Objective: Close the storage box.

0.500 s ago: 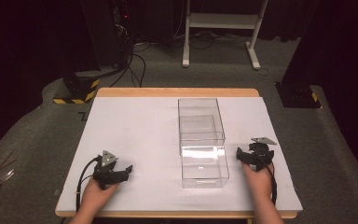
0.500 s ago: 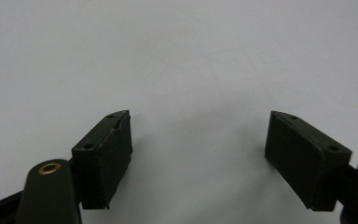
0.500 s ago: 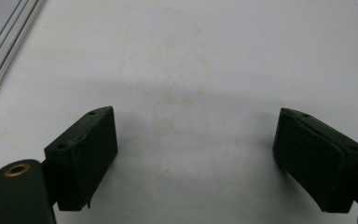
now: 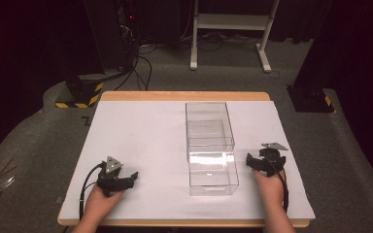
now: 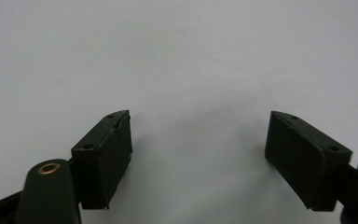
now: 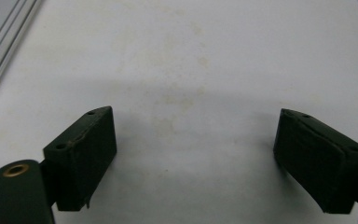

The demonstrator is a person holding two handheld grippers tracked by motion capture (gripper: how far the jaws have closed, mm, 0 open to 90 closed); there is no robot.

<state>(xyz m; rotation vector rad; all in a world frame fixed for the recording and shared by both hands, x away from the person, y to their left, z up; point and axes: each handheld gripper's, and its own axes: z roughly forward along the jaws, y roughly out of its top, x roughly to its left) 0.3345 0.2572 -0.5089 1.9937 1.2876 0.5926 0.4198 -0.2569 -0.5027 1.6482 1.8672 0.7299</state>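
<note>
A clear plastic box, long and open-topped, stands on the white table sheet right of the middle. My left gripper rests near the front left of the sheet, well left of the box, held by a hand. In the left gripper view my left gripper has its jaws wide apart over bare white sheet. My right gripper sits just right of the box's near half. In the right gripper view my right gripper is open with nothing between the jaws, and the clear box's edge shows at the upper left.
The sheet covers a wooden table. Beyond it are a grey carpet floor, a white stand's legs, black cables and a yellow-and-black striped base. A dark block sits at the far right.
Both hands and grippers have hardly moved; the box stands where it was.
</note>
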